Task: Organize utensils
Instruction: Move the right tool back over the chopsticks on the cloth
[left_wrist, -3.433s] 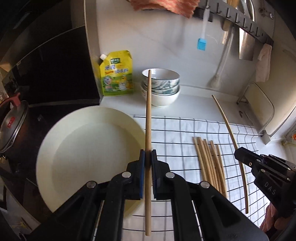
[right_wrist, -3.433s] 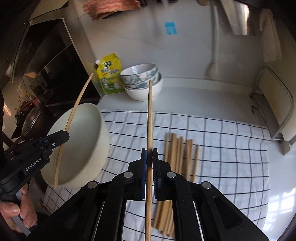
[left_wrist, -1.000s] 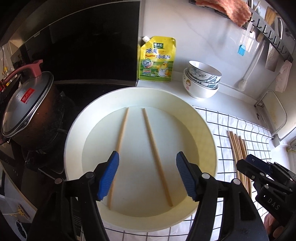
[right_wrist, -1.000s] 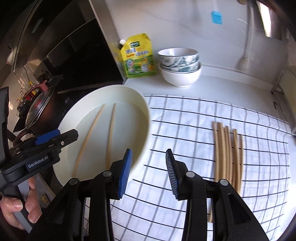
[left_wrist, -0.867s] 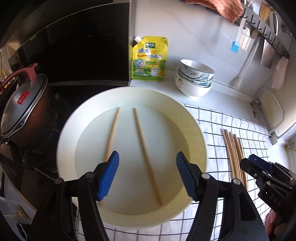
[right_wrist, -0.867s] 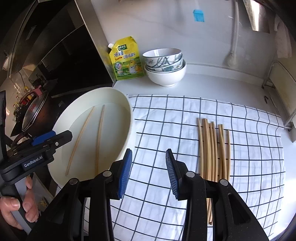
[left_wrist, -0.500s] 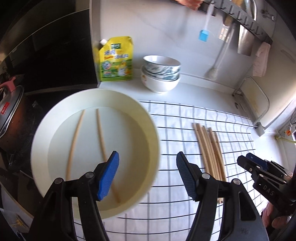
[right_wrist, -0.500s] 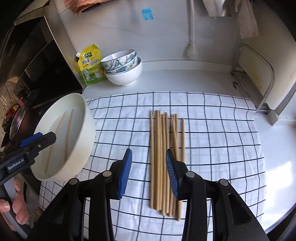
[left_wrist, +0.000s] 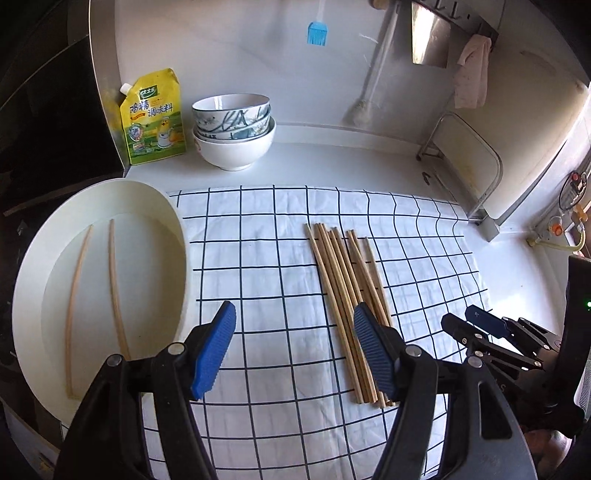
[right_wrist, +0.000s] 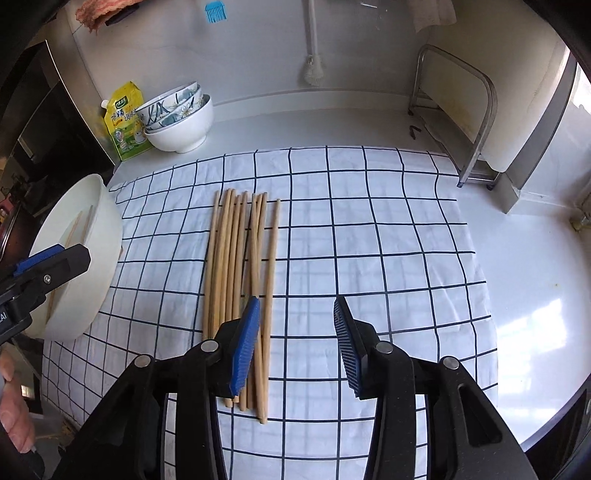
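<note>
Several wooden chopsticks (left_wrist: 341, 291) lie side by side on the checked cloth (left_wrist: 266, 280), also in the right wrist view (right_wrist: 236, 266). Two chopsticks (left_wrist: 114, 284) lie in the cream basin (left_wrist: 173, 229) at the left; the basin shows in the right wrist view (right_wrist: 107, 236). My left gripper (left_wrist: 295, 347) is open and empty, over the cloth between the basin and the pile. My right gripper (right_wrist: 295, 343) is open and empty, just right of the pile's near ends; it also shows in the left wrist view (left_wrist: 476, 328).
Stacked bowls (left_wrist: 234, 136) and a yellow seasoning pouch (left_wrist: 153, 118) stand at the back wall. A metal rack (right_wrist: 465, 122) stands at the right. A dark stove area lies left of the basin. A brush (right_wrist: 314, 70) hangs on the wall.
Both grippers let go of their chopsticks into the basin, opened, and have swung right from the basin to the pile on the cloth.
</note>
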